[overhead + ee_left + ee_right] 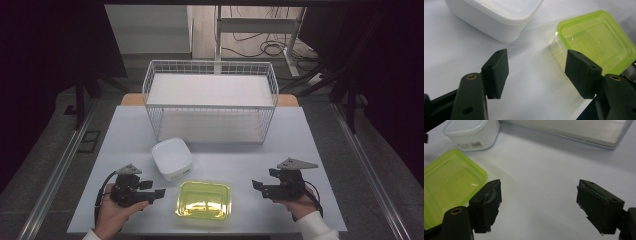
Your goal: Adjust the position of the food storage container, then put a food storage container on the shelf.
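Observation:
A clear box with a lime-green lid lies near the table's front edge, between my two grippers. A white lidded container stands just behind it, to the left. My left gripper hovers left of the green box, jaws wide apart with nothing between them. My right gripper is held to the right of the green box, also open and empty, pointing toward it.
A white wire basket rack with a white shelf stands at the back of the pale table; its base edge lies ahead of the right gripper. Floor rails run along both table sides.

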Demonstrator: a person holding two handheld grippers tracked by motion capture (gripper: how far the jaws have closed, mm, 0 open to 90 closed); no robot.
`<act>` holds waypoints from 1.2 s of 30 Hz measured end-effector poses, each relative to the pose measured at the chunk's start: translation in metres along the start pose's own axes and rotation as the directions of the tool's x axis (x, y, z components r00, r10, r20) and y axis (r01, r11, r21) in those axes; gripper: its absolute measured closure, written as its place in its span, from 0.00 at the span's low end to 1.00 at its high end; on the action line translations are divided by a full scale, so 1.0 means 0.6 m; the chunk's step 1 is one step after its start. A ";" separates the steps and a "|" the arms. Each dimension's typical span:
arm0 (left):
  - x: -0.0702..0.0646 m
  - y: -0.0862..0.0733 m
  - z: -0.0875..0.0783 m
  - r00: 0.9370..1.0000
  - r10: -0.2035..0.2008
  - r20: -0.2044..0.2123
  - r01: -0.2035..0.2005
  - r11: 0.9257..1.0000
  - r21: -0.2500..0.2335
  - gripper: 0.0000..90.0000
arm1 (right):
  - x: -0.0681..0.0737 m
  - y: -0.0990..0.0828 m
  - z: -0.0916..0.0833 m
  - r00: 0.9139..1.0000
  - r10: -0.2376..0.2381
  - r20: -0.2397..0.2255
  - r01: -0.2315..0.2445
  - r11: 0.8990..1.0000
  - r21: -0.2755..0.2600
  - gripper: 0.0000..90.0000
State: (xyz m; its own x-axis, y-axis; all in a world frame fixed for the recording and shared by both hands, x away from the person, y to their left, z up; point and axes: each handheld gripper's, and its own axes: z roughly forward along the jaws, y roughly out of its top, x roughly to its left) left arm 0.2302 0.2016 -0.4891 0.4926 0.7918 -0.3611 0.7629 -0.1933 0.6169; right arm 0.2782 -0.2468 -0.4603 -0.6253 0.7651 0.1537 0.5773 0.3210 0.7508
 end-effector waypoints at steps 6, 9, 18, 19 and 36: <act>-0.005 -0.008 0.006 1.000 0.006 -0.024 -0.006 1.000 0.011 0.40 | 0.018 -0.006 0.000 1.000 0.011 -0.027 -0.010 1.000 0.026 0.26; -0.007 -0.009 0.007 0.999 0.015 -0.032 -0.014 1.000 0.014 0.40 | 0.029 -0.004 0.001 0.998 0.025 -0.063 -0.023 0.999 0.031 0.27; -0.026 -0.007 0.012 1.000 0.013 -0.025 -0.012 1.000 0.009 0.41 | 0.062 -0.005 0.009 0.993 0.012 -0.115 -0.005 0.998 0.068 0.30; -0.027 -0.008 0.013 1.000 0.015 -0.022 -0.015 1.000 0.009 0.42 | 0.065 -0.006 0.013 0.993 0.015 -0.118 -0.006 0.997 0.075 0.30; -0.036 -0.005 0.033 0.994 -0.069 0.086 0.068 0.998 0.011 0.43 | 0.084 -0.012 0.045 0.969 0.095 -0.230 -0.065 0.989 0.136 0.38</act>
State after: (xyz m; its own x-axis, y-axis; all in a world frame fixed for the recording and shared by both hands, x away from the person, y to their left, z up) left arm 0.2253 0.1735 -0.4969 0.4732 0.7503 -0.4616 0.7991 -0.1450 0.5834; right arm 0.2564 -0.1957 -0.4753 -0.6716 0.6432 0.3678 0.6826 0.3440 0.6447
